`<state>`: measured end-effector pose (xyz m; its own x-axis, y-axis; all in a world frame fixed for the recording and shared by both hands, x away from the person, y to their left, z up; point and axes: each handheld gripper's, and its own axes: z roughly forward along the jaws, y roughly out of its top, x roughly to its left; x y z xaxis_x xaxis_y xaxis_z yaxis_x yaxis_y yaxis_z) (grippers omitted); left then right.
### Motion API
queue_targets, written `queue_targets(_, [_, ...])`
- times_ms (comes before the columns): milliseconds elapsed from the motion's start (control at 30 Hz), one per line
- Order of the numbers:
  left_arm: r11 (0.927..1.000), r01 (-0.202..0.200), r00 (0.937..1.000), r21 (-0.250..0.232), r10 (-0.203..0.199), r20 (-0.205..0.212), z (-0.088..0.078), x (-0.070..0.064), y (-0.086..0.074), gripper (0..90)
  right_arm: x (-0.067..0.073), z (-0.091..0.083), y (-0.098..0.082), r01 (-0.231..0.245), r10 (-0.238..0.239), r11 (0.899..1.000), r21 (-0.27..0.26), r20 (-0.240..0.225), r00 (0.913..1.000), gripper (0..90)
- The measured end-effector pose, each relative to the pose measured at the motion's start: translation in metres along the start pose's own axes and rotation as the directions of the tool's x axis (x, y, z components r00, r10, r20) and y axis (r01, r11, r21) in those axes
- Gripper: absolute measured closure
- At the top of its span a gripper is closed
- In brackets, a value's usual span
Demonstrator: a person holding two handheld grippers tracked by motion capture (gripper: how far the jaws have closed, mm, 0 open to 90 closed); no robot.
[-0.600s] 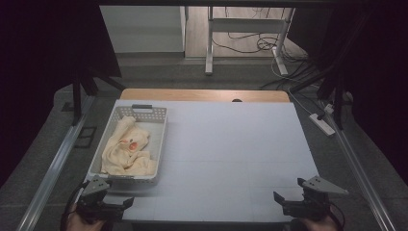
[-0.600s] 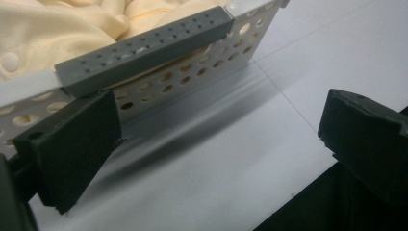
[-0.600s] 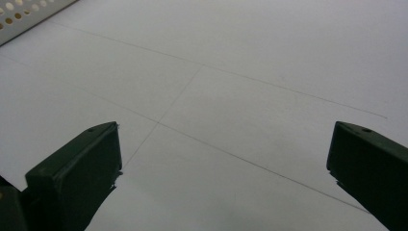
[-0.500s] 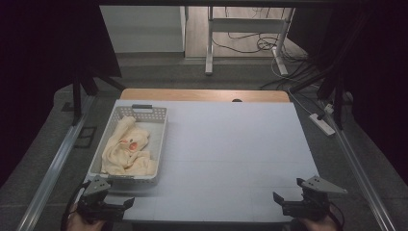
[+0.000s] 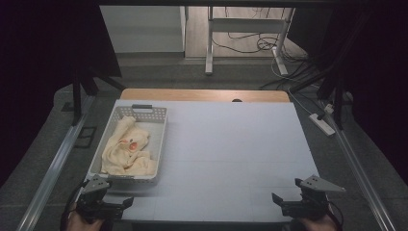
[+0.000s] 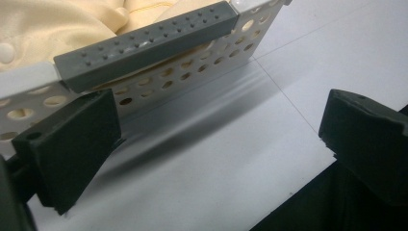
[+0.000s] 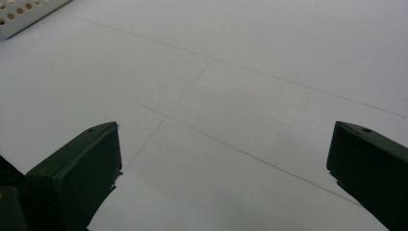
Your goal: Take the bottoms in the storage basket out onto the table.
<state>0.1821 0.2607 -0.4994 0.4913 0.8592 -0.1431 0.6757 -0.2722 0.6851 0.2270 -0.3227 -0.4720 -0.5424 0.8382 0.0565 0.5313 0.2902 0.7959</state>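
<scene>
Left gripper (image 5: pixel 103 204) is sitting at the near table edge with jaws spread wide, nothing between them, just short of the white perforated basket (image 5: pixel 156 144). Cream cloth (image 5: pixel 126 151) is lying bunched inside that basket, at the table's left side. Right gripper (image 5: pixel 300 206) is hovering over bare white tabletop (image 5: pixel 231 144), jaws also wide, empty. Risk: the basket's grey handle (image 6: pixel 149 41) is blocking a low approach, so a jaw could catch the rim and shove the basket.
</scene>
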Motion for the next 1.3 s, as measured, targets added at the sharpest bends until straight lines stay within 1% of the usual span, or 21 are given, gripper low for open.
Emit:
queue_targets(100, [1.0000,-0.003,0.9999,0.003,0.003,0.012,0.000,0.001,0.000,1.3,-0.001,0.000,0.000,-0.008,0.008,1.000,-0.005,-0.004,1.0000,0.0])
queue_targets(267, [1.0000,-0.008,0.9991,0.000,0.008,0.043,0.000,0.002,0.000,0.7,0.000,0.001,0.000,-0.004,0.004,1.000,0.007,-0.008,1.0000,0.0])
queue_targets(333, [1.0000,-0.008,0.9988,-0.003,0.008,0.048,-0.001,0.002,0.000,0.0,0.000,0.001,0.000,-0.002,0.002,1.000,0.007,-0.007,1.0000,0.0])
queue_targets(433, [0.9999,-0.001,0.9985,-0.016,0.002,0.055,-0.002,0.003,0.000,0.0,0.000,0.000,0.000,-0.002,0.002,1.000,0.005,-0.012,0.9999,0.0])
queue_targets(467, [0.9997,0.007,0.9980,-0.022,-0.006,0.063,-0.003,0.004,0.000,0.0,-0.001,0.000,0.000,-0.005,0.005,1.000,0.003,-0.014,0.9999,0.0])
queue_targets(567, [0.9995,0.008,0.9980,-0.029,-0.006,0.063,-0.003,0.005,-0.001,0.0,-0.001,0.000,0.000,-0.007,0.007,1.000,0.003,-0.017,0.9998,0.0])
queue_targets(667, [0.9993,-0.003,0.9983,-0.038,0.005,0.057,-0.003,0.004,0.000,0.0,-0.001,0.000,0.000,-0.004,0.004,1.000,0.007,-0.022,0.9998,0.0])
queue_targets(800, [0.9990,-0.007,0.9976,-0.044,0.010,0.068,-0.004,0.005,0.000,0.0,0.000,0.001,0.000,0.005,-0.005,1.000,0.013,-0.024,0.9997,0.0])
queue_targets(967, [0.9985,-0.015,0.9976,-0.053,0.019,0.067,-0.006,0.005,0.002,0.0,0.000,0.002,0.000,0.004,-0.004,1.000,0.017,-0.023,0.9997,0.0])
queue_targets(1033, [0.9978,-0.008,0.9968,-0.066,0.013,0.079,-0.007,0.005,0.002,0.0,0.000,0.002,0.000,0.004,-0.004,1.000,0.016,-0.024,0.9997,0.0])
queue_targets(1067, [0.9978,-0.008,0.9968,-0.066,0.013,0.079,-0.007,0.005,0.002,0.0,0.000,0.002,0.000,0.004,-0.004,1.000,0.016,-0.024,0.9997,0.0])
queue_targets(1133, [0.9976,-0.005,0.9955,-0.070,0.012,0.094,-0.009,0.007,0.004,0.0,0.000,0.002,0.000,0.003,-0.002,1.000,0.018,-0.024,0.9997,0.0])
queue_targets(1233, [0.9977,-0.007,0.9949,-0.067,0.013,0.100,-0.009,0.007,0.005,0.0,-0.001,0.002,0.000,0.002,-0.001,1.000,0.020,-0.023,0.9997,0.0])
queue_targets(1300, [0.9976,-0.002,0.9929,-0.069,0.011,0.118,-0.012,0.008,0.008,0.0,-0.001,0.002,0.001,-0.001,0.001,1.000,0.021,-0.020,0.9998,0.0])
